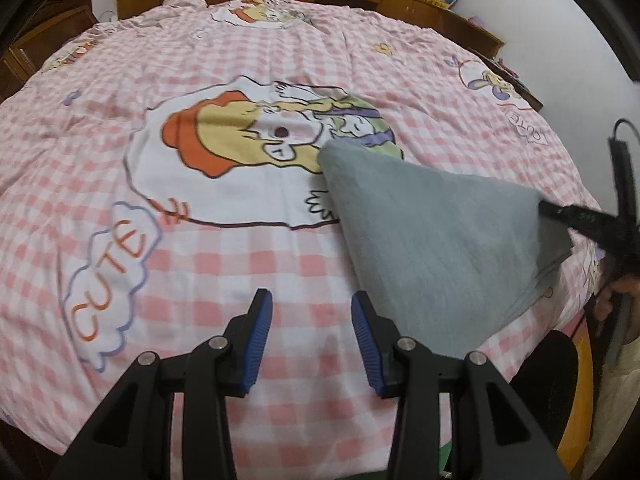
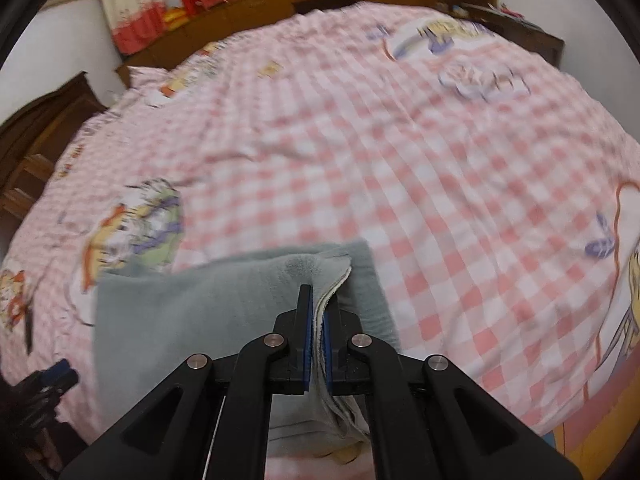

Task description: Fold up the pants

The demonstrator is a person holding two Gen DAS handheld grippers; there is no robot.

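Grey fleece pants, folded into a thick wedge on pink checked bedding, lying right of and beyond left gripper. Left gripper part open and empty above bare checks, blue pads clear of any cloth. Right gripper clamped tight on stacked pale layers at one pants edge, that corner lifted off the bedding. Long axis of the bundle running from the right gripper's hold toward the cartoon print. Right hand plainly nearer; probable next move a drawing of the held edge across, or a lowering to flatten the fold.
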